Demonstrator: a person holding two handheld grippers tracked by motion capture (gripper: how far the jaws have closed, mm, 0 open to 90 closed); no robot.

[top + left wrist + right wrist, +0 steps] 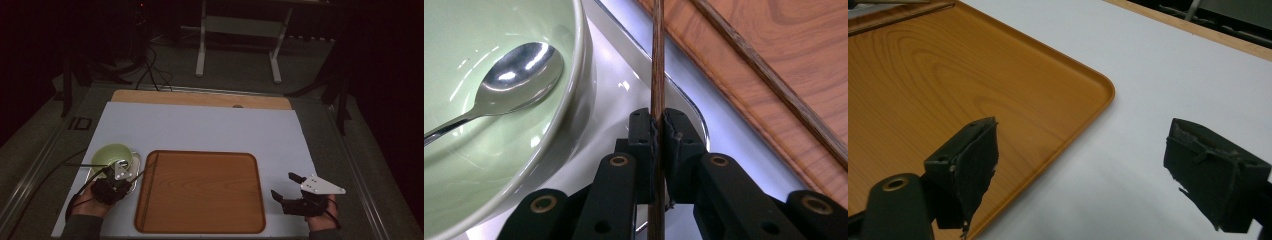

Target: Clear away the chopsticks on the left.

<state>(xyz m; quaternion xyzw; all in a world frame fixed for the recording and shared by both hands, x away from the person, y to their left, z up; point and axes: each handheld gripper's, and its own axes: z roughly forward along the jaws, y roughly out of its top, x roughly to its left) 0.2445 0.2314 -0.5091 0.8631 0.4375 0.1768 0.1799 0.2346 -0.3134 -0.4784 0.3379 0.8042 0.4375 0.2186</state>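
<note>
The left hand-held gripper point(657, 131) pinches a chopstick point(657, 60) beside the green bowl point(484, 150); next, carry it onto the wooden tray point(200, 192). The right hand-held gripper point(1083, 170) gapes empty.

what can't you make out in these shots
- Lower end of the chopstick: left gripper view, hidden between the left claw pads.
- Spoon handle: same view, cut off by the left edge.
- Metal tray under the bowl: high view, mostly covered by bowl and claw.

high view dim, dark surround | gripper views brighter | glare on spoon point(519, 75)
</note>
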